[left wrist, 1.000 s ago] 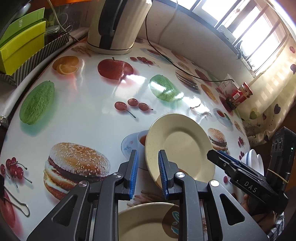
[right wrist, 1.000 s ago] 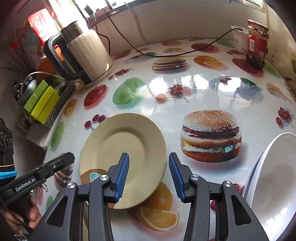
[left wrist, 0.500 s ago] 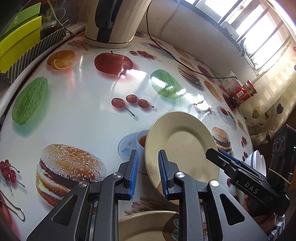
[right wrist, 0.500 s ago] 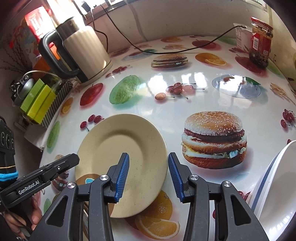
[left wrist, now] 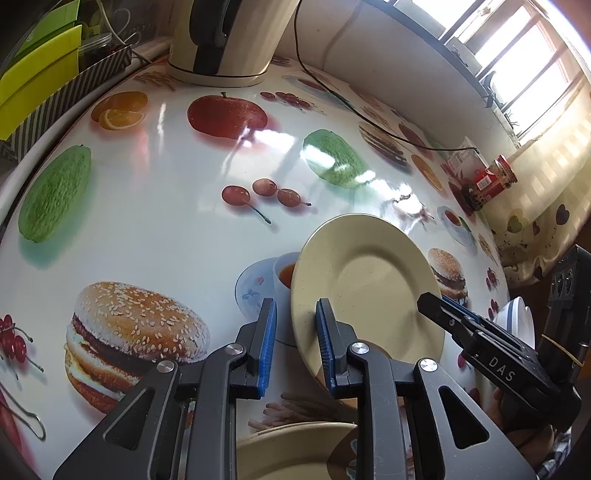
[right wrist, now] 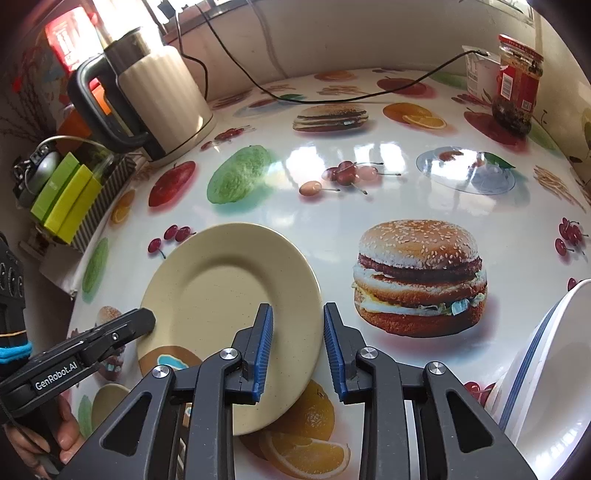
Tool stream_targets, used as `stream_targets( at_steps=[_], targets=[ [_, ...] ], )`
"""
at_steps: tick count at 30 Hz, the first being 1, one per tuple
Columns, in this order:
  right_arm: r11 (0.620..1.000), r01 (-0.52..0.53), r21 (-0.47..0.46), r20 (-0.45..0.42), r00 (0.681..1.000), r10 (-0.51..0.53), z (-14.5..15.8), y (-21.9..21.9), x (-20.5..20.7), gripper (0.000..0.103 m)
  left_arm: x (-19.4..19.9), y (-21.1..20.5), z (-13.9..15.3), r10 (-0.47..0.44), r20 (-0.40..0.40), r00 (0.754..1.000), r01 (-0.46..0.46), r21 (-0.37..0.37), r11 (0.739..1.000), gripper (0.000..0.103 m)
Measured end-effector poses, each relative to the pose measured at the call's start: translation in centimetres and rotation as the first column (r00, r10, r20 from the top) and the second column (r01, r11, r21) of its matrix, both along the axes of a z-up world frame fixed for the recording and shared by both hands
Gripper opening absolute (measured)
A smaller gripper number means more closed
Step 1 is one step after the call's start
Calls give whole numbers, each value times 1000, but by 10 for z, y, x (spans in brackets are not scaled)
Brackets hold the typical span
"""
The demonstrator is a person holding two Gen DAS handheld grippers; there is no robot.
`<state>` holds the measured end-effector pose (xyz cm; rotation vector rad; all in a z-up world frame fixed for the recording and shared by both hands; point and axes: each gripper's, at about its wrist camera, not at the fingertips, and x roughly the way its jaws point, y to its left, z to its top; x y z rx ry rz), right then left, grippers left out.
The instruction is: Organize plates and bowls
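A beige plate (left wrist: 373, 280) (right wrist: 221, 295) is held between both grippers, tilted, its far edge near the printed tablecloth. My left gripper (left wrist: 293, 343) is open, its jaws straddling the plate's left rim. My right gripper (right wrist: 297, 350) is open, its jaws straddling the plate's right rim. A second beige plate (left wrist: 295, 454) lies under the left gripper at the near edge. A white bowl with a blue rim (right wrist: 546, 369) (left wrist: 517, 321) sits at the right.
A cream electric kettle (right wrist: 155, 92) (left wrist: 229, 33) stands at the back with its black cord (right wrist: 332, 98) across the table. A red-labelled jar (right wrist: 517, 85) stands at the back right. A striped box with green packets (right wrist: 70, 199) sits at the left edge.
Both grippers and the plate between them have come a little nearer to the cameras; the jaws stay the same width apart.
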<state>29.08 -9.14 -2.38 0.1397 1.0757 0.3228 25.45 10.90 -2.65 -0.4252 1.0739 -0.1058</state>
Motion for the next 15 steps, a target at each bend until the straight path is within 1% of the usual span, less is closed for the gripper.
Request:
stream_targets(
  at_steps=[9,12,15],
  targets=[
    [1000,1,3,-15,1000,-1,-5,1,1,26,0,0,0,0,1,1000,0,1,1000,22],
    [1000,3,8,-14,1000,-3,-4,1,1,25,1,0,0,-5,3,1000,5,-2,1000,17],
    [1000,4,14,-11,1000,-4,-4,1,2,24,2,-2,1,-8,5,1000,8,10,1000,16]
  ],
)
